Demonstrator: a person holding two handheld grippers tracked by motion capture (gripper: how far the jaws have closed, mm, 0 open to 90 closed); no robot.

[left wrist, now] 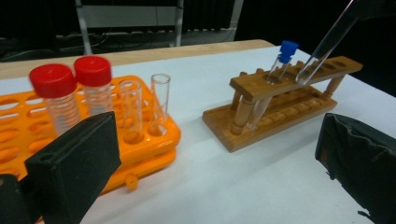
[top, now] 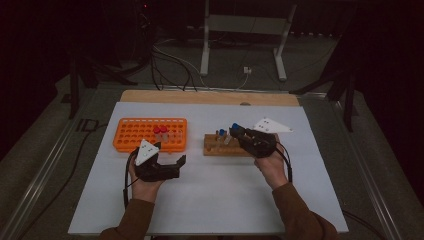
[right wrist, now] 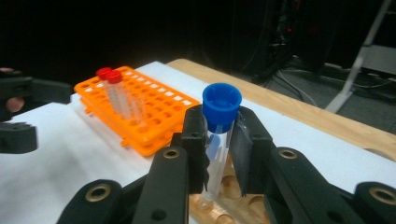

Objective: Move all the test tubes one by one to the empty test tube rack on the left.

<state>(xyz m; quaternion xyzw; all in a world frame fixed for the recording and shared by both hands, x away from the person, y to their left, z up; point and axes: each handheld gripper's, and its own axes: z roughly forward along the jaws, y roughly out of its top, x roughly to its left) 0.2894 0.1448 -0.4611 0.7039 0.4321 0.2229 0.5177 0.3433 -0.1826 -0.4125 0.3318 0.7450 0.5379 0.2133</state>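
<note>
The left tool [top: 171,161] hangs just in front of the orange rack [top: 150,134] over the white worktop [top: 210,200], its jaws standing wide apart with nothing between them. The left gripper view brings out what the high view blurs: two red-capped tubes [left wrist: 74,88] stand at the near edge of the orange rack [left wrist: 149,135], with two uncapped clear tubes [left wrist: 144,107] just beside them. To the right of that rack, apart from it, lies the wooden rack [top: 225,145]; the left gripper view shows one blue-capped tube [left wrist: 280,63] leaning in its top rail, and a second clear tube [left wrist: 327,42] slanting above the rail with its rounded tip at a hole. The right tool [top: 239,132] is over the wooden rack, and the right gripper view shows it closed on the held blue-capped tube [right wrist: 219,135], pads pressing just below the cap, the tube's bottom just above the wooden rack [right wrist: 224,205].
</note>
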